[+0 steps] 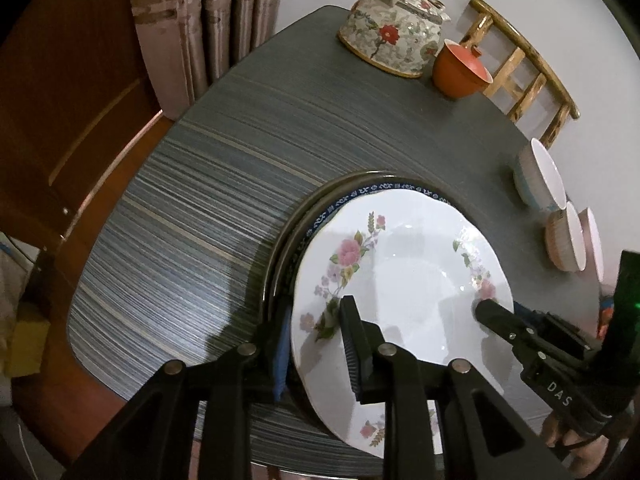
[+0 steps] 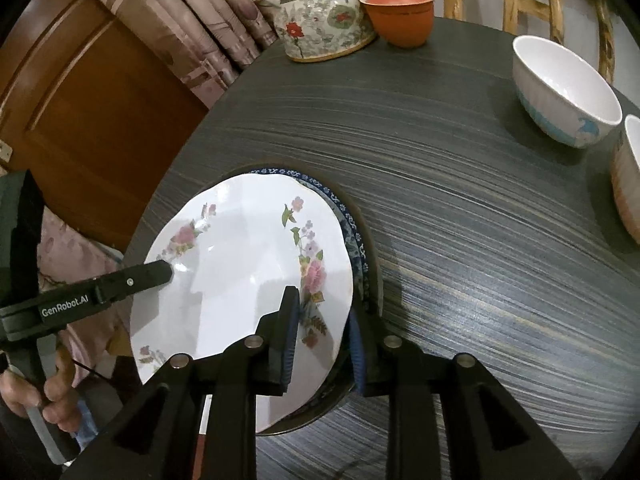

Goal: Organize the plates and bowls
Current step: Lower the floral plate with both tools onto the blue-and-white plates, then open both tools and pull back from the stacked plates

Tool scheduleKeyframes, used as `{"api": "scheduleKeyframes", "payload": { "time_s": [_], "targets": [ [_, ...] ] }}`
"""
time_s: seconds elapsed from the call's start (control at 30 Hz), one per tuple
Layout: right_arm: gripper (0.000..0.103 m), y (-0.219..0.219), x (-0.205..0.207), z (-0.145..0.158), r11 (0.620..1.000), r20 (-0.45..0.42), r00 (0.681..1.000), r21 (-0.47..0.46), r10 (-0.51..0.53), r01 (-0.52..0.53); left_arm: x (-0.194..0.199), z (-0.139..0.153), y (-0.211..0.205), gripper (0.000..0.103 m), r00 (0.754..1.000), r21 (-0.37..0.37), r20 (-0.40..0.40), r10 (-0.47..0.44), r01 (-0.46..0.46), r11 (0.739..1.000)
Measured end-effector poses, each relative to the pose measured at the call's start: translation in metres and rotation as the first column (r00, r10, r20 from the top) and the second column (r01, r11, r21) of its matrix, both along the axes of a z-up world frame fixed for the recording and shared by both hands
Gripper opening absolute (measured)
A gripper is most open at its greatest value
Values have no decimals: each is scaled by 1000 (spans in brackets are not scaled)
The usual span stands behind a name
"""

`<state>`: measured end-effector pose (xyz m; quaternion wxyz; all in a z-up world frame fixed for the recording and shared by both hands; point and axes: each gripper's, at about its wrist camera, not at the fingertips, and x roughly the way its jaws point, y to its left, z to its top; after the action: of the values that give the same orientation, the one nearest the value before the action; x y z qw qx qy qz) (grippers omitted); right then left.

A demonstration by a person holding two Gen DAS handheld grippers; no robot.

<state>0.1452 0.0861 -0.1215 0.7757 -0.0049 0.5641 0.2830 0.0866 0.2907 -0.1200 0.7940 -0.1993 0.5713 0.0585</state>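
A white floral plate [image 1: 404,264] [image 2: 248,264] lies on top of a blue-patterned plate [image 1: 340,203] [image 2: 357,229] and a dark plate [image 1: 276,256] on the grey striped table [image 1: 192,216]. My left gripper [image 1: 314,314] straddles the stack's left rim, one finger on the floral plate and one outside it. My right gripper [image 2: 324,308] straddles the opposite rim the same way. Both stand slightly open, and the pads do not seem to press. Each view shows the other gripper's finger [image 1: 496,314] [image 2: 154,274] lying over the plate.
Three bowls stand at the right: a white and blue bowl [image 1: 540,184] [image 2: 560,92] and two ribbed pinkish bowls [image 1: 568,240]. A floral teapot [image 1: 392,36] and an orange lidded cup [image 1: 460,68] sit at the far edge, with a wooden chair [image 1: 520,68] behind.
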Motion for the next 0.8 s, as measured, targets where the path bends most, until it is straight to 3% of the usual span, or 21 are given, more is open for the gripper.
{"api": "scheduleKeyframes", "payload": {
  "time_s": [0.37,0.8],
  "targets": [
    [28,11,-5,4,995,41,998,-97,37,-33,2,1,-19,31,999,120,1,-38,38,992],
    [33,26,-10,9,970,81,993,-231,90,-69,-4,1,-31,35,999,223,41,-12,2,975]
  ]
}}
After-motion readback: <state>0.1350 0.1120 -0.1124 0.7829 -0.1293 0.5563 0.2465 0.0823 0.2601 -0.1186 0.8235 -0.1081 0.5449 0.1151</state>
